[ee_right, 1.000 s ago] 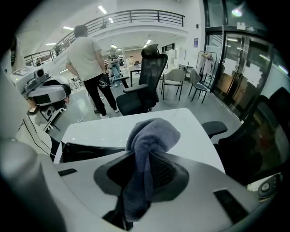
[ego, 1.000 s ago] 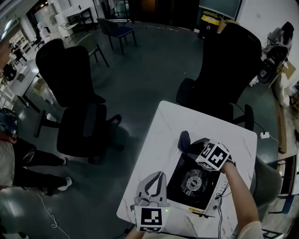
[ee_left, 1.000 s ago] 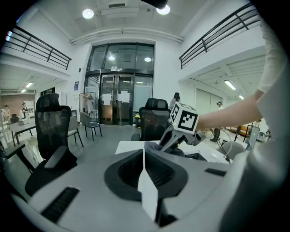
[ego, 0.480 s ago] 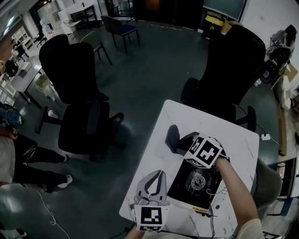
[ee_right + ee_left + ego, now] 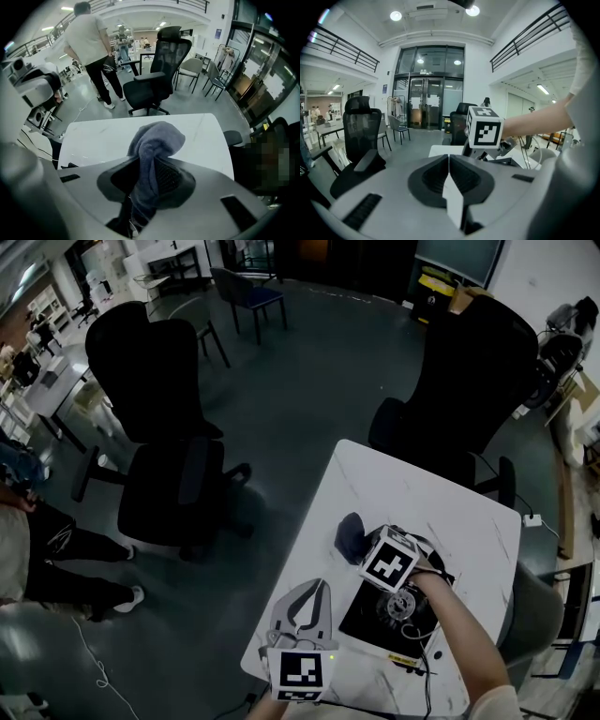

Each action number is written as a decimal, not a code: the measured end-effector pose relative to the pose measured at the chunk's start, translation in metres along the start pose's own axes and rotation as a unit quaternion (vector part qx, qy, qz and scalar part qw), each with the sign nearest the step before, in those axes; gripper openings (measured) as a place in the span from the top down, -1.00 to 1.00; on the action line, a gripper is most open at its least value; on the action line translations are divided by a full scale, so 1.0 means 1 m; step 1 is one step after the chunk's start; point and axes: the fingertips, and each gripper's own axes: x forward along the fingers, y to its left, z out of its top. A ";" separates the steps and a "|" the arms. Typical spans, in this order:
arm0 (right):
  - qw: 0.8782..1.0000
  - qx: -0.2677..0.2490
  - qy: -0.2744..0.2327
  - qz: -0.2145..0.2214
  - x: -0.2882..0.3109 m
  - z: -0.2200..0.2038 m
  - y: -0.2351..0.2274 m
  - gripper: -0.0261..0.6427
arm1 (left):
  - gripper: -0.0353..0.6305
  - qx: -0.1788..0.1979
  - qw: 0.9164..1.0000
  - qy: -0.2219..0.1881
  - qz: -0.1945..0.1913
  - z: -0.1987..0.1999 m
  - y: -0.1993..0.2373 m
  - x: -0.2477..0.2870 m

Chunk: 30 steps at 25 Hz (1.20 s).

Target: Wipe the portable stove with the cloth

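A black portable stove [image 5: 405, 613] with a round burner sits on the white table [image 5: 422, 491] near its front right. My right gripper [image 5: 364, 546] is shut on a dark blue cloth [image 5: 350, 534], which bunches at the stove's far left corner. In the right gripper view the cloth [image 5: 155, 143] hangs pinched between the jaws and hides their tips, with bare table beyond it. My left gripper [image 5: 316, 590] rests shut and holds nothing at the table's front left, beside the stove. Its jaws meet in the left gripper view [image 5: 449, 158], with the right gripper's marker cube [image 5: 485, 126] ahead.
Two black office chairs [image 5: 157, 427] [image 5: 472, 367] stand left of and behind the table. A white plug [image 5: 532, 518] with a cable lies off the table's right edge. A person [image 5: 23, 554] stands at the far left. Another person [image 5: 91, 44] stands beyond a chair [image 5: 154, 75].
My right gripper has carried the cloth leftward along the stove's far edge, from its right corner to its left corner. The left gripper has stayed put.
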 end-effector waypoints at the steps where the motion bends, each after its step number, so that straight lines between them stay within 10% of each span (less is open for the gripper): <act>1: 1.000 -0.002 0.001 0.001 -0.001 0.000 0.003 0.62 | 0.83 0.001 1.000 0.000 0.000 0.000 0.000 0.000; 11: 0.999 -0.034 0.008 -0.001 -0.013 -0.011 0.020 0.62 | 0.83 -0.001 1.000 0.000 -0.004 -0.003 -0.005 -0.006; 18: 0.996 0.046 -0.080 0.010 -0.051 0.001 0.026 0.62 | 0.83 -0.001 1.000 -0.004 -0.001 -0.004 -0.003 -0.015; 30: 0.995 0.090 -0.022 -0.020 -0.008 -0.017 0.045 0.62 | 0.83 -0.001 1.000 -0.006 0.004 -0.007 -0.003 -0.028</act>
